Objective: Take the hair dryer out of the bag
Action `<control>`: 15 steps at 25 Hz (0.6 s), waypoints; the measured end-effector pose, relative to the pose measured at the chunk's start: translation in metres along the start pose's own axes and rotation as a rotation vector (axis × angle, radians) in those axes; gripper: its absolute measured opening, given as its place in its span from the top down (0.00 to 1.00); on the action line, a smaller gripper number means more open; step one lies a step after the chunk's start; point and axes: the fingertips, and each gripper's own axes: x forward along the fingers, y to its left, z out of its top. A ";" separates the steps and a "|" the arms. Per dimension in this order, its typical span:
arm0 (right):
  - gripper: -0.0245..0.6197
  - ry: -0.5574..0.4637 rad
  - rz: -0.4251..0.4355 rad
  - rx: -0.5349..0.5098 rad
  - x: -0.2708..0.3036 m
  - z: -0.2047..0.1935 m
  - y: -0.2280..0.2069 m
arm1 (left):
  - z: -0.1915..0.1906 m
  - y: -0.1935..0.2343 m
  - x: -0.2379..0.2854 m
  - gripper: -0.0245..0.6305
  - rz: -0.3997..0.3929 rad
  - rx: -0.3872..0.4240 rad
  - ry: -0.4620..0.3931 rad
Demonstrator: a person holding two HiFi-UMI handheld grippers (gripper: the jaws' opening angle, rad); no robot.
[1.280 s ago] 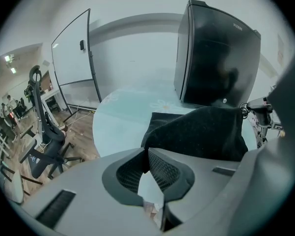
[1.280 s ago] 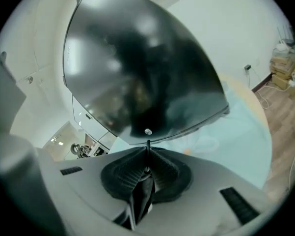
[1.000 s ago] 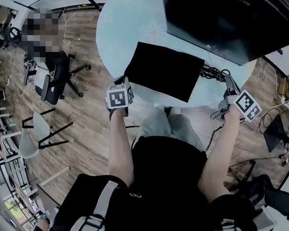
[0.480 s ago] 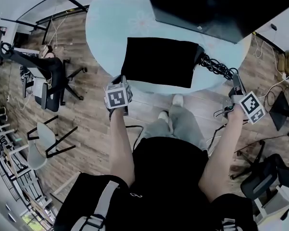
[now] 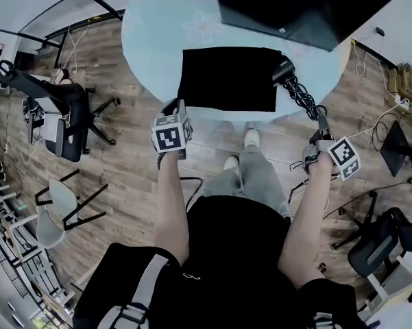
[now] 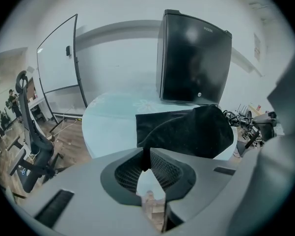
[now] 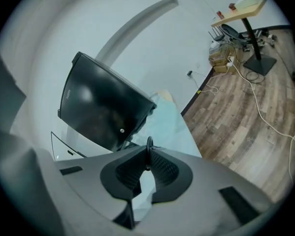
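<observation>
Bag [image 5: 226,77] is flat black cloth, cord [image 5: 303,98] coiled.

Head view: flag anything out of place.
The hair dryer pokes out of the black bag at its right end, and its coiled cord trails off the table edge to the right gripper, whose jaws pinch it.

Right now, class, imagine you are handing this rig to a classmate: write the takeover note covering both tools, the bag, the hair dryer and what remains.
Left tool: pinches the bag at its near left corner; its jaws have just been opening.
Right tool: shut on the coiled cord, held off the table edge.
Hair dryer: one end shows at the bag's right opening.
Done: cord pulled out. Left: draw the dryer fully clear of the bag.
</observation>
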 end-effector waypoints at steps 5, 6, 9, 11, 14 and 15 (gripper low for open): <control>0.93 0.041 -0.020 0.038 -0.002 -0.040 0.000 | 0.020 -0.012 -0.010 0.87 -0.027 0.031 -0.066; 0.93 0.049 -0.018 0.046 -0.002 -0.048 0.001 | 0.023 -0.016 -0.013 0.87 -0.033 0.036 -0.076; 0.93 0.081 -0.010 0.054 -0.001 -0.071 0.007 | 0.029 -0.022 -0.020 0.87 -0.045 0.047 -0.105; 0.92 0.100 0.001 0.060 0.001 -0.085 0.012 | 0.031 -0.026 -0.025 0.87 -0.055 0.052 -0.121; 0.92 0.126 0.021 0.089 0.005 -0.106 0.023 | 0.027 -0.028 -0.030 0.87 -0.070 0.061 -0.125; 0.92 0.133 0.027 0.099 0.007 -0.112 0.027 | 0.025 -0.027 -0.032 0.87 -0.073 0.060 -0.122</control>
